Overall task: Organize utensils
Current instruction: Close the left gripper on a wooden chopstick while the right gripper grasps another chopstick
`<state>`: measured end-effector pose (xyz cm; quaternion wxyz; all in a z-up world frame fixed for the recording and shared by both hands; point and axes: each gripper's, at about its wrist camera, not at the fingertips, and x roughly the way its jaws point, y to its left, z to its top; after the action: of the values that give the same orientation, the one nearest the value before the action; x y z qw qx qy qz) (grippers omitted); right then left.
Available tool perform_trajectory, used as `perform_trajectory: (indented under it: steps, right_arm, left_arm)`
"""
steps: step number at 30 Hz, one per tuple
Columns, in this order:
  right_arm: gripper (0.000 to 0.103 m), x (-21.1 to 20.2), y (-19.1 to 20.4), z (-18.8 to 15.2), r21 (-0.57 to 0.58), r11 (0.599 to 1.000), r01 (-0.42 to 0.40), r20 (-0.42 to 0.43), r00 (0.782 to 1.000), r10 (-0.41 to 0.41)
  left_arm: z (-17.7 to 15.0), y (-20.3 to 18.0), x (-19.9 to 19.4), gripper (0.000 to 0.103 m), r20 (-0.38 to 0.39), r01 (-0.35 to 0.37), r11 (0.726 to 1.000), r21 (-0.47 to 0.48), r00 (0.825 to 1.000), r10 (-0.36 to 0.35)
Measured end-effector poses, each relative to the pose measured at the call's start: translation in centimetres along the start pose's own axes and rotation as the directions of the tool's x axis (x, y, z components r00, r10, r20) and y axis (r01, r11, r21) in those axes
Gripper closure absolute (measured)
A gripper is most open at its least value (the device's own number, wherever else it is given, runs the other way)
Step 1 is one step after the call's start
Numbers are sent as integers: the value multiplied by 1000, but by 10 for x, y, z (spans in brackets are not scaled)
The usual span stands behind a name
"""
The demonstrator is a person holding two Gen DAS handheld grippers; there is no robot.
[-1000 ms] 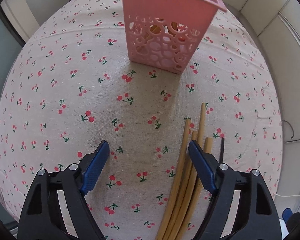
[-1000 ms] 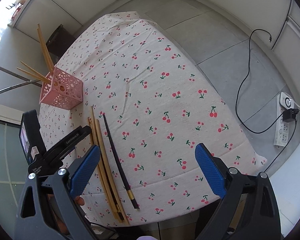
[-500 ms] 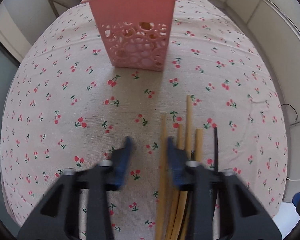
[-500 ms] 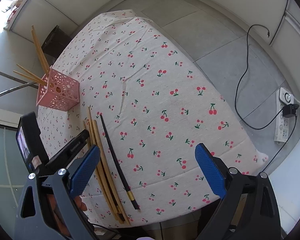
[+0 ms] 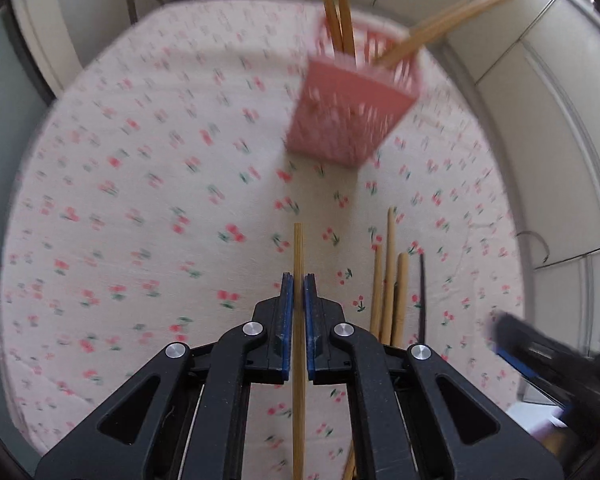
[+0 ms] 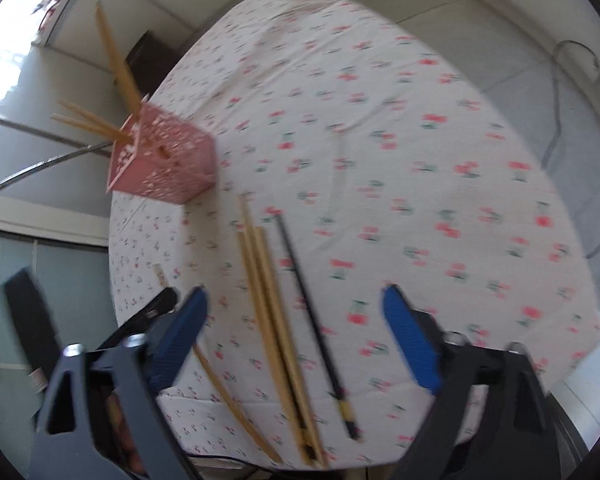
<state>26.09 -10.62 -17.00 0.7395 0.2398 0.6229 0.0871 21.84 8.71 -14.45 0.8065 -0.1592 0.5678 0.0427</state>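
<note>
Left gripper (image 5: 299, 280): blue pads drawn together and clamped on a single bamboo chopstick (image 5: 298, 248), which runs straight between the pads, its tip projecting past them toward the pink basket (image 5: 352, 112); its other end shows in the right wrist view, lying over the near tabletop edge. Pink basket: perforated, standing on the tabletop (image 5: 140, 200) under a cherry-print cloth, up and to the right of the held chopstick and well apart from it; it holds several bamboo chopsticks (image 5: 336, 8) leaning out over its rim. Loose bamboo chopsticks (image 5: 388, 280): a small bundle lying flat on the cloth, nearer than the basket and just right of the left gripper, roughly parallel to the held chopstick. Black chopstick (image 5: 422, 292): lying just right of the bamboo bundle, apart from it; the right wrist view shows a yellow band near its near end. Right gripper (image 6: 296, 308): jaws apart and just been closing, nothing pressed between the pads; the bamboo bundle and the black chopstick lie on the cloth within the span between its two blue pads, farther from the basket than the left gripper. Whether its pads touch the cloth cannot be told; the picture is blurred.
</note>
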Motion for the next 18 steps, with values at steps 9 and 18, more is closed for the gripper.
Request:
perform_trajectory:
  steps: [9, 18]
  right_arm:
    - [86, 47, 38, 6, -106, 992, 62, 15, 998, -60]
    - [91, 70, 43, 7, -143, 979, 146, 17, 989, -145]
  left_arm:
    - [1, 32, -47, 98, 89, 23, 1000, -10, 996, -22]
    - [4, 50, -53, 98, 91, 33, 999, -43, 995, -29]
